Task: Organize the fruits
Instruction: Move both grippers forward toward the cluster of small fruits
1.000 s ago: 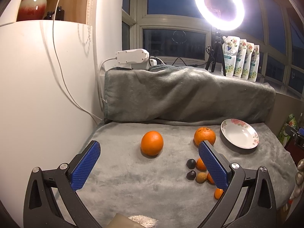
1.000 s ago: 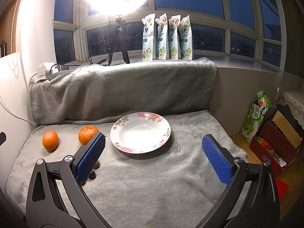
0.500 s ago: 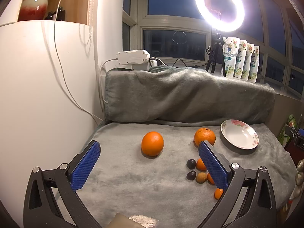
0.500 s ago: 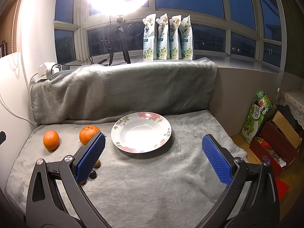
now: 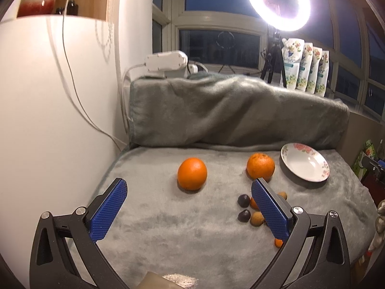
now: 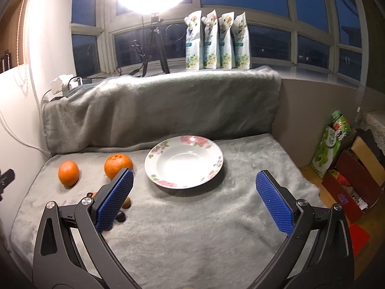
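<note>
Two oranges lie on the grey blanket: a smooth one (image 5: 192, 174) (image 6: 68, 173) on the left and a rougher one (image 5: 260, 166) (image 6: 118, 165) beside the floral plate (image 5: 318, 179) (image 6: 211, 172). The plate holds nothing. Several small fruits (image 5: 243, 200) (image 6: 120, 216), dark, tan and orange, cluster in front of the rough orange, partly hidden by gripper fingers. My left gripper (image 5: 189, 209) hangs open, short of the smooth orange. My right gripper (image 6: 195, 200) is open too, just short of the plate's near rim, nothing between its pads.
A blanket-covered backrest (image 6: 156, 106) runs along the rear, with a ring light (image 5: 279, 0), its tripod and several pouches (image 6: 216, 43) on the sill. A white cabinet wall (image 5: 48, 120) bounds the left. Boxes and bags (image 6: 349, 168) sit on the floor to the right.
Both views shift only slightly; the left gripper has drifted a little forward and right. Nothing was grasped or moved.
</note>
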The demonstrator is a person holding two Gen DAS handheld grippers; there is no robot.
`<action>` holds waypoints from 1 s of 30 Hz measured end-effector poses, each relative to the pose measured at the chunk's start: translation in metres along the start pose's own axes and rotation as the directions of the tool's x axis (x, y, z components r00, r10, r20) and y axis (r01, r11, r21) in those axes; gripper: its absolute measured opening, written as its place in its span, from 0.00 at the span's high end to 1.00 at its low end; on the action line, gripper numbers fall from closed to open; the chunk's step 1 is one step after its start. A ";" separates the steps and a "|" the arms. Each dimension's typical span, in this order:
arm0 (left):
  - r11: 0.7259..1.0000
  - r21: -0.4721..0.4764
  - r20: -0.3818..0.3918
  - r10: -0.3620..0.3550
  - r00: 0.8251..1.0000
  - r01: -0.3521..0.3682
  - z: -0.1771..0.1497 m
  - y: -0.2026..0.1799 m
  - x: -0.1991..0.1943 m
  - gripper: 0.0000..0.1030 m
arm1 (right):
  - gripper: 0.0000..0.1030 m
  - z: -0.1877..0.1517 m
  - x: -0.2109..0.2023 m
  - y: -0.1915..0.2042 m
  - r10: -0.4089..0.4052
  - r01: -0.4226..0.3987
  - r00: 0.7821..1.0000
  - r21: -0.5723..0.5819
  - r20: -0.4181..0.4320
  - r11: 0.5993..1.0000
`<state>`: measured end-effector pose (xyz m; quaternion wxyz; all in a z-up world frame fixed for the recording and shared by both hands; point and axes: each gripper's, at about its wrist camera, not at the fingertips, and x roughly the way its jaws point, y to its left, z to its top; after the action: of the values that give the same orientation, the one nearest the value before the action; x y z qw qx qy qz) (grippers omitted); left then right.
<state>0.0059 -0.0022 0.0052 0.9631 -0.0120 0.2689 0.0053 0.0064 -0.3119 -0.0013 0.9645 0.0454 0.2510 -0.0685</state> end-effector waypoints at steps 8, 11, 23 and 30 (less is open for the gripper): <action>0.997 -0.066 -0.082 -0.041 0.996 0.035 -0.012 0.013 0.024 0.01 | 0.00 -0.008 0.012 0.010 0.095 -0.096 0.994 -0.016 -0.054 0.995; 0.996 -0.077 -0.111 -0.044 0.993 0.035 -0.019 0.016 0.035 0.01 | 0.00 -0.011 0.018 0.015 0.119 -0.122 0.990 -0.028 -0.076 0.992; 0.983 -0.159 -0.206 -0.127 0.970 0.095 -0.039 0.029 0.070 0.08 | 0.01 -0.027 0.047 0.035 0.225 -0.237 0.956 -0.045 -0.187 0.970; 0.964 -0.195 -0.250 -0.229 0.941 0.182 -0.043 0.026 0.087 0.30 | 0.20 -0.041 0.075 0.045 0.323 -0.341 0.903 -0.017 -0.283 0.940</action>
<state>0.0576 0.0227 -0.0778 0.9081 -0.1223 0.3934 -0.0745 0.0584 -0.2705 -0.0710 0.9185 0.0647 0.3737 0.1120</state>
